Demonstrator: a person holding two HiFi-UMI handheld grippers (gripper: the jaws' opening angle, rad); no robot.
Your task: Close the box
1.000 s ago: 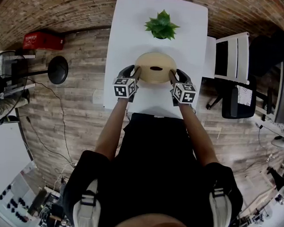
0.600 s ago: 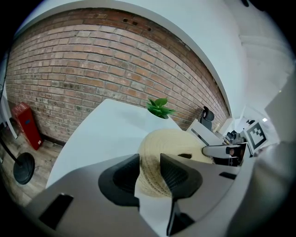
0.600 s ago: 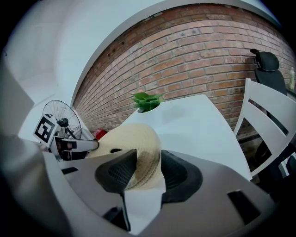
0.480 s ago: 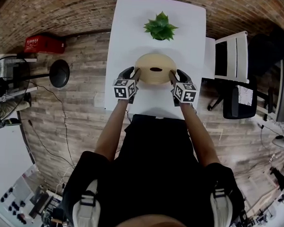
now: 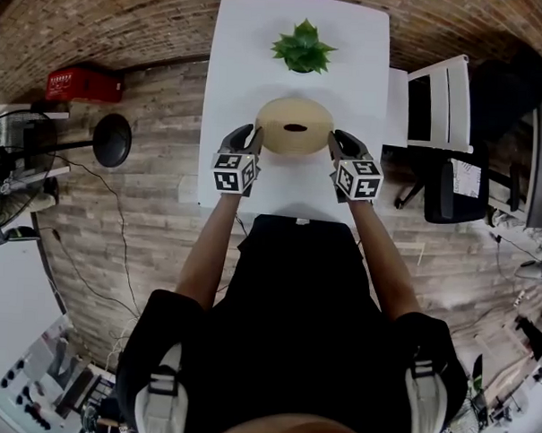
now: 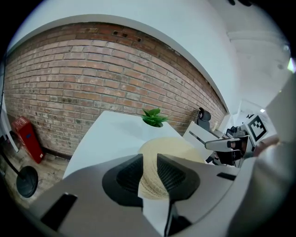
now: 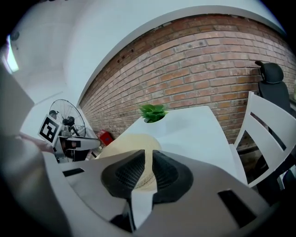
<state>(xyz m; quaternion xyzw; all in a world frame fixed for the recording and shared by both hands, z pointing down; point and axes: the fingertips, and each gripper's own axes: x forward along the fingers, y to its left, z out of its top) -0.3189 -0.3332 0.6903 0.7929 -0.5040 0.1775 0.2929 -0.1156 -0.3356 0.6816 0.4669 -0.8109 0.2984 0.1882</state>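
A round beige woven lid (image 5: 295, 124) with a dark slot on top hangs just above the white table (image 5: 261, 40). My left gripper (image 5: 254, 140) is shut on its left rim and my right gripper (image 5: 331, 144) on its right rim. Both pairs of jaws have just been closing with the woven rim between them. In the left gripper view the rim of the lid (image 6: 171, 147) fills the gap of the left gripper (image 6: 149, 173). In the right gripper view the lid (image 7: 127, 141) sits likewise in the right gripper (image 7: 148, 173). No box body is in view.
A green potted plant (image 5: 303, 46) stands on the table beyond the lid. A white chair (image 5: 442, 97) is at the table's right side. On the wooden floor to the left are a red crate (image 5: 75, 79) and a black round stand base (image 5: 111, 139).
Both grippers' jaws have narrowed onto the lid's rim. Both hands and the lid have risen a little off the table.
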